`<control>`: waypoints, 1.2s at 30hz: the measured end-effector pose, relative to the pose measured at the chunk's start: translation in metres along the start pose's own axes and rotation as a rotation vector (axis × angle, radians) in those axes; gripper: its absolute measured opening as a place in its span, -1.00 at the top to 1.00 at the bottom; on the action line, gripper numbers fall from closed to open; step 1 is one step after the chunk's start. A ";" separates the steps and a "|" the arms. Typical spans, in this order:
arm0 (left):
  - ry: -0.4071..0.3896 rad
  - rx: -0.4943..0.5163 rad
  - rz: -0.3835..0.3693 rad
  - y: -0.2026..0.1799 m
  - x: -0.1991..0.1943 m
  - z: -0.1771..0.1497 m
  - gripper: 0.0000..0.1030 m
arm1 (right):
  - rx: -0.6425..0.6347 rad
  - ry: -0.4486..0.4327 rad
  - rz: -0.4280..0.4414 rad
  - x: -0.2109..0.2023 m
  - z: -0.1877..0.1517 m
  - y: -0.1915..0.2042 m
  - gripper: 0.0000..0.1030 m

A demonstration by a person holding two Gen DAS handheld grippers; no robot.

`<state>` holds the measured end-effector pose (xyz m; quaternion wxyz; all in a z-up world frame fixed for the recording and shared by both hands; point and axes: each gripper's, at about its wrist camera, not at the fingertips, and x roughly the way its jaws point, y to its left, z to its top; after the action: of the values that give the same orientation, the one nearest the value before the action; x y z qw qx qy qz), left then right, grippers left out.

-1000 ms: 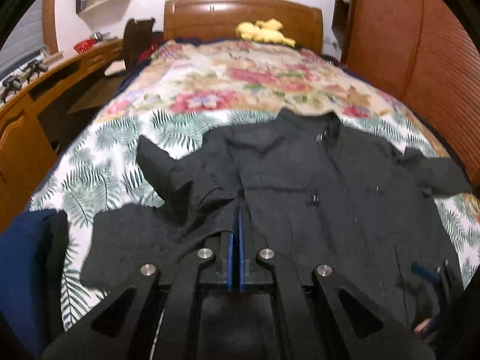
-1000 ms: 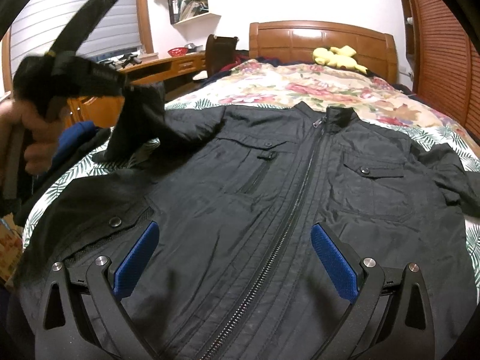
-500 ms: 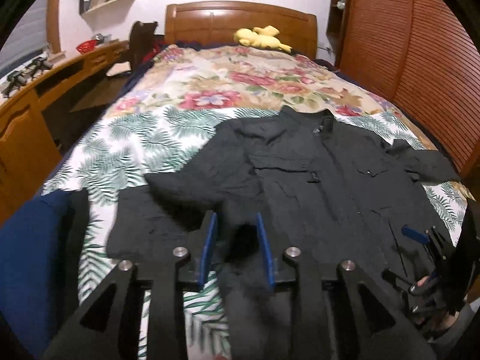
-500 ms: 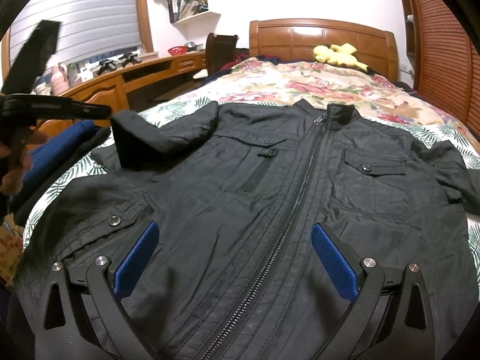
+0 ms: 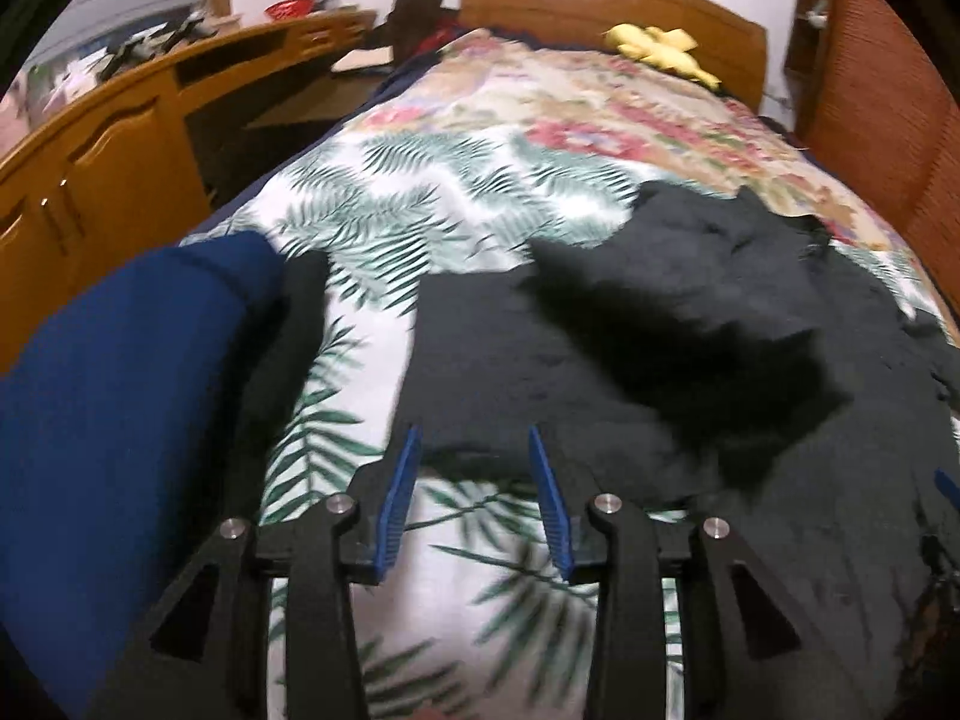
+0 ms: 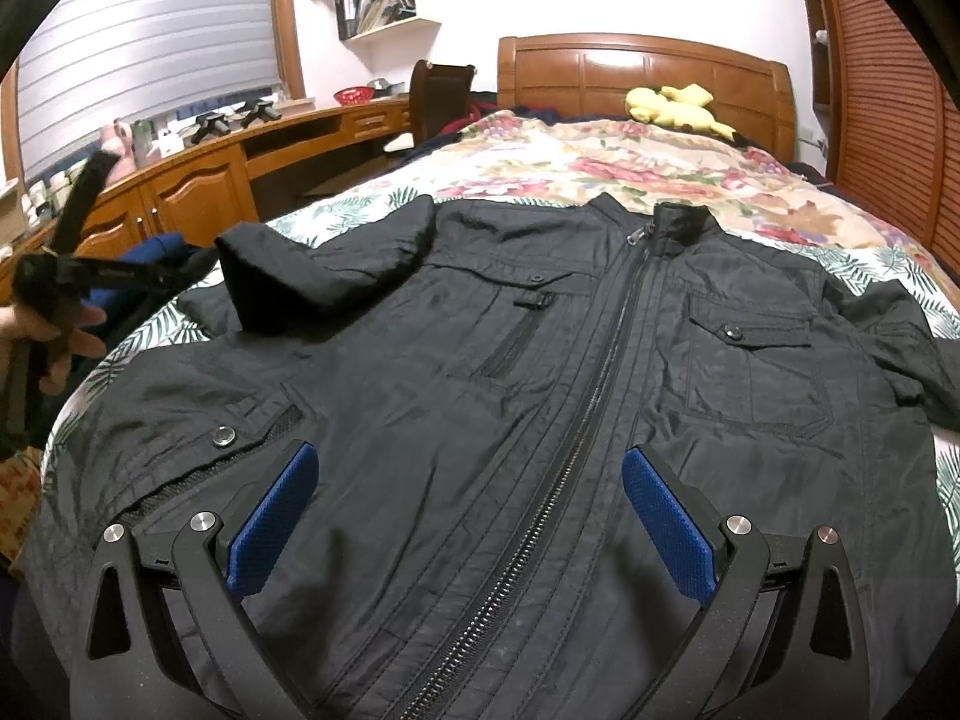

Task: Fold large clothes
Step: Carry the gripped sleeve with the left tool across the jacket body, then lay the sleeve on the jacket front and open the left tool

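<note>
A black zip jacket lies front up on the floral bedspread, collar toward the headboard. Its left sleeve is folded in over the chest; the right sleeve lies out to the side. My right gripper is open and empty, hovering over the jacket's lower front, straddling the zip. My left gripper is open and empty, just off the jacket's left hem edge; in the right wrist view it shows held in a hand at far left.
A blue folded garment with a black one beside it lies at the bed's left edge. A wooden desk and cabinets run along the left. A yellow plush sits by the headboard. Wooden slatted wardrobe doors stand on the right.
My left gripper opened, let go of the left sleeve, which now lies folded over the chest, and pulled back left off the jacket. My right gripper has stayed put.
</note>
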<state>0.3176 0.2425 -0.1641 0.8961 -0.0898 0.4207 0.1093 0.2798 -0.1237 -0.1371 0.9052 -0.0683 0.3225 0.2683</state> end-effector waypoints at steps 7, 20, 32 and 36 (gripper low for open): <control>0.024 -0.030 0.024 0.013 0.021 -0.002 0.28 | -0.005 0.007 0.000 0.002 0.000 0.001 -1.00; 0.032 -0.061 0.007 0.009 0.029 0.001 0.79 | 0.000 0.010 0.004 0.003 -0.001 0.001 -1.00; -0.212 0.097 -0.094 -0.082 -0.091 0.044 0.89 | 0.030 -0.015 -0.007 -0.022 0.003 -0.014 -1.00; -0.271 0.161 -0.141 -0.124 -0.131 0.053 0.89 | 0.049 -0.054 -0.051 -0.050 0.006 -0.029 -1.00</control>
<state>0.3085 0.1209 -0.0211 0.9544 -0.0316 0.2961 0.0231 0.2660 -0.1680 -0.1027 0.9214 -0.0472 0.3027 0.2392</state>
